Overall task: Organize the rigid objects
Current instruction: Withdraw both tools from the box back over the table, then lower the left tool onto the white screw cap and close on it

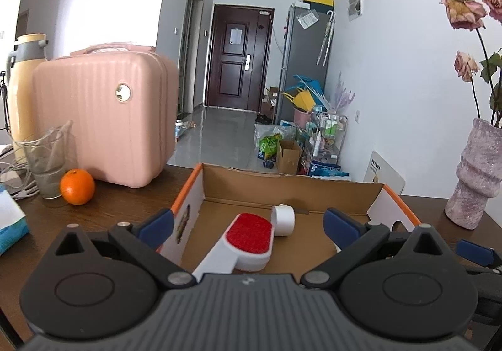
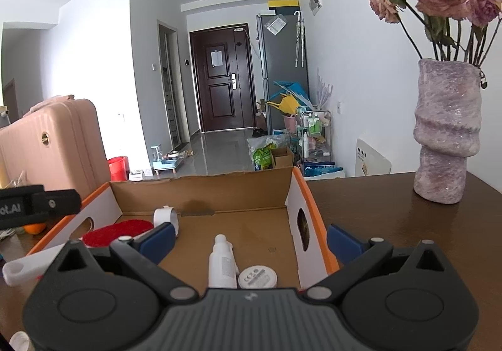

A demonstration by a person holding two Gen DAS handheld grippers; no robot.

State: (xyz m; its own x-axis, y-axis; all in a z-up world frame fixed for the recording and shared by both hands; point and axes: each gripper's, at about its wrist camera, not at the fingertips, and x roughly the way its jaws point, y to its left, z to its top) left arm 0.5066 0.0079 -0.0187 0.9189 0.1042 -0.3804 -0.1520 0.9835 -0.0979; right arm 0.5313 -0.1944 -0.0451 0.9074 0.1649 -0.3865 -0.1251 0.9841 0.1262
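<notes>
The task stood between placements: both tools hovered at the near side of the cardboard box [image 1: 291, 191], and neither held anything.

Left to right on the wooden table [image 1: 125, 206], in the left wrist view: a cream thermos [image 1: 25, 84], a glass measuring cup [image 1: 47, 159], an orange [image 1: 77, 187] touching or just beside the cup, and a pink hard-shell case [image 1: 106, 119] behind them. None of these lay in the box.

The left gripper [image 1: 248, 222] had its tongs spread wide, with nothing between them. Ahead of it, inside the box, lay a lint brush [image 1: 248, 241], red pad up, its white handle running back under the tool. A white tape roll [image 1: 284, 219] rested at the brush head, close to the far wall.

In the right wrist view, the right gripper [image 2: 251, 239] was also spread wide and empty. Its left finger hung inside the box, its right finger outside the right wall. Between them, on the box floor, lay a white bottle [image 2: 221, 266] and, touching or just beside it, a round white disc [image 2: 258, 277]. Right of the box stood a purple vase [image 2: 445, 131] of dried roses.

Judgement: four items were already boxed. The next move would call for choosing a remaining loose rigid item and closing one tool on it. Which item is meant cannot be told.
</notes>
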